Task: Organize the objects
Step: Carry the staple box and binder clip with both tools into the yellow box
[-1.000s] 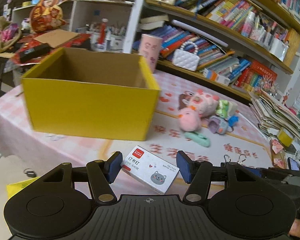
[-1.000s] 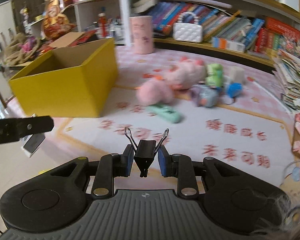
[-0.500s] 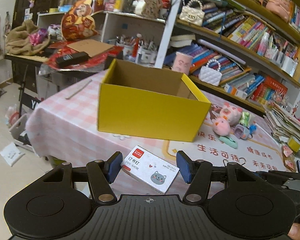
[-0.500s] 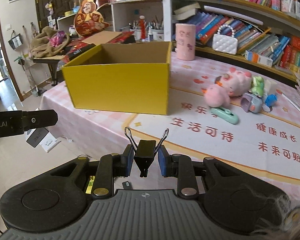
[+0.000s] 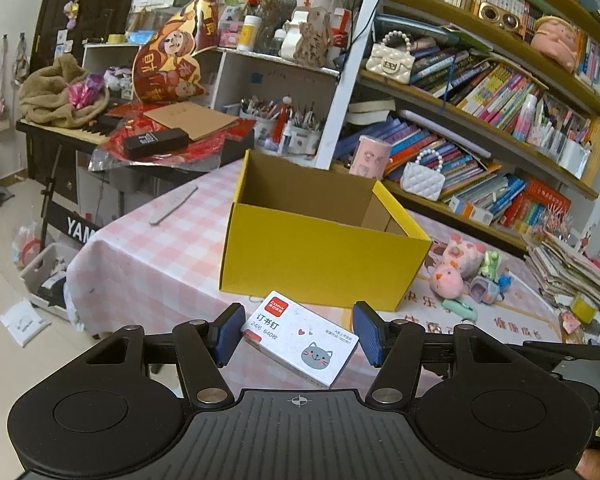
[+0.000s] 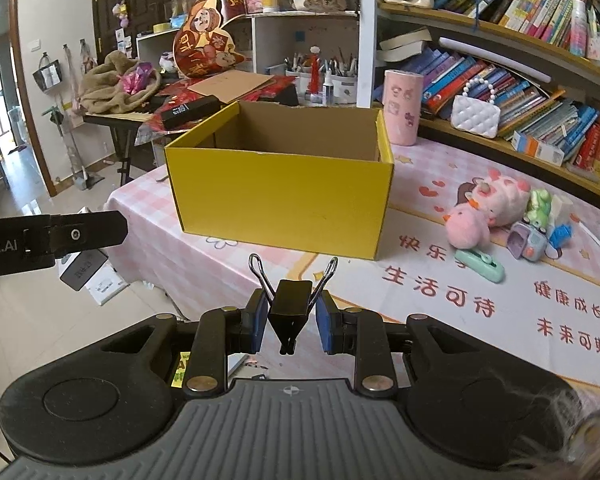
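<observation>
A white staple box with a cat picture (image 5: pixel 300 340) sits slanted between the blue pads of my left gripper (image 5: pixel 299 335), which is shut on it. In the right wrist view a black binder clip (image 6: pixel 291 306) is pinched between the pads of my right gripper (image 6: pixel 291 320), its wire handles pointing up. Both grippers hover off the table's near edge, facing an open yellow cardboard box (image 5: pixel 320 256) (image 6: pixel 280 196). What I can see of the box's inside is bare. The left tool's black side (image 6: pixel 60 236) shows at the left edge of the right wrist view.
Pink plush toys (image 6: pixel 484 208), small toys and a mint stapler (image 6: pixel 480 266) lie right of the yellow box on the pink tablecloth (image 6: pixel 460 304). A pink cup (image 6: pixel 402 108) and bookshelves stand behind. A cluttered keyboard stand (image 5: pixel 100 132) and floor bins are at the left.
Both grippers have pulled back from the table and risen a little, still holding their objects. The yellow box looks smaller and farther away, and more of the room shows.
</observation>
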